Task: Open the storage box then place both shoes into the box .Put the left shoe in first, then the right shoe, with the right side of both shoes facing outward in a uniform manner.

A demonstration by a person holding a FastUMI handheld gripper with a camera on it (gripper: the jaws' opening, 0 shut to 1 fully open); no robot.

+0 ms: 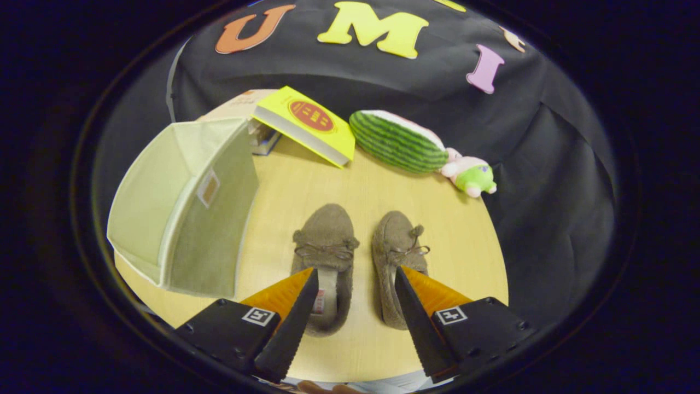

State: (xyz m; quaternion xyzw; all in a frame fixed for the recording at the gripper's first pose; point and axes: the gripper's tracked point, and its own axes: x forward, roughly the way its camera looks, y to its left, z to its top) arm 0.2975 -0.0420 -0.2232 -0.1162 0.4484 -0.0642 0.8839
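The gripper [354,284] hung open above the two suede moccasins [324,257], right of the closed fabric storage box [186,208]; soft, light, best pinched at the heel collar.

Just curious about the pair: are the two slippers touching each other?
Apart. The gripper view shows a strip of bare table between the left slipper and right slipper.
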